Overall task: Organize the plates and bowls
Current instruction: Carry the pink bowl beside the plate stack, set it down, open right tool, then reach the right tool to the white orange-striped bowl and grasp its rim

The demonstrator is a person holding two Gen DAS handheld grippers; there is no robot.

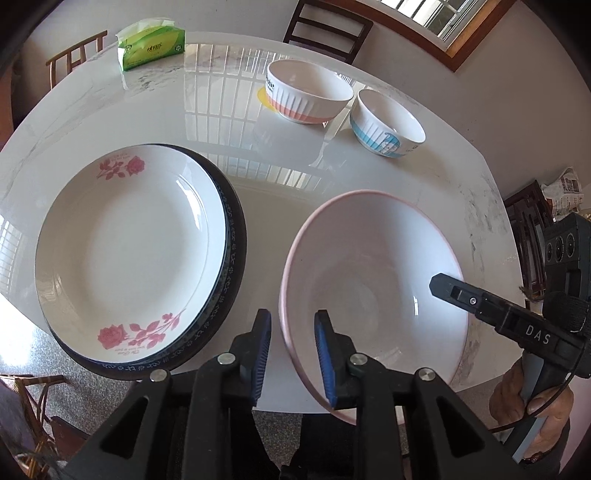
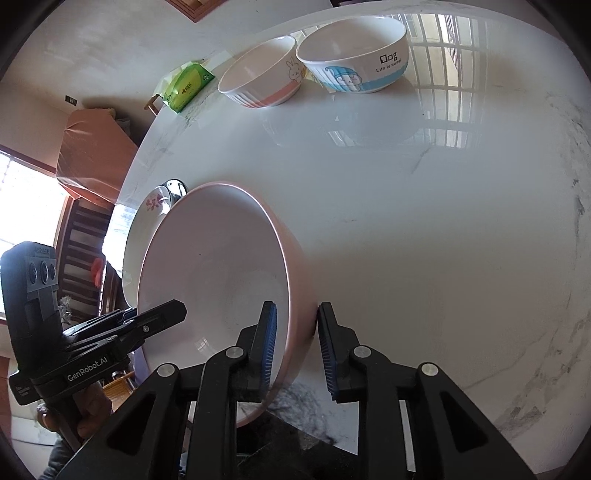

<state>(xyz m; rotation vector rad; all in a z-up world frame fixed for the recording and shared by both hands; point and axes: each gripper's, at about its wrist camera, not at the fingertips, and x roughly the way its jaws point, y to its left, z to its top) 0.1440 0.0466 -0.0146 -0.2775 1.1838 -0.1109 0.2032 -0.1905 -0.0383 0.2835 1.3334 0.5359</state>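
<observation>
A large white bowl with a pink rim [image 1: 369,280] [image 2: 221,266] sits tilted near the table's front edge. My left gripper [image 1: 291,317] straddles its near-left rim and stands open, with a gap at the outer pad. My right gripper [image 2: 297,308] straddles the opposite wall, one pad inside and one outside, and is also open. Its fingers [image 1: 465,299] show at the bowl's right side. To the left, a white rose-print plate [image 1: 129,251] [image 2: 147,218] lies on a dark blue-rimmed plate [image 1: 232,229].
A coral-striped bowl [image 1: 308,92] [image 2: 258,77] and a blue-striped bowl [image 1: 388,125] [image 2: 354,62] stand side by side at the far side of the glossy marble table [image 1: 277,184]. A green tissue pack [image 1: 151,46] lies at the far left. Chairs [image 1: 325,26] stand behind.
</observation>
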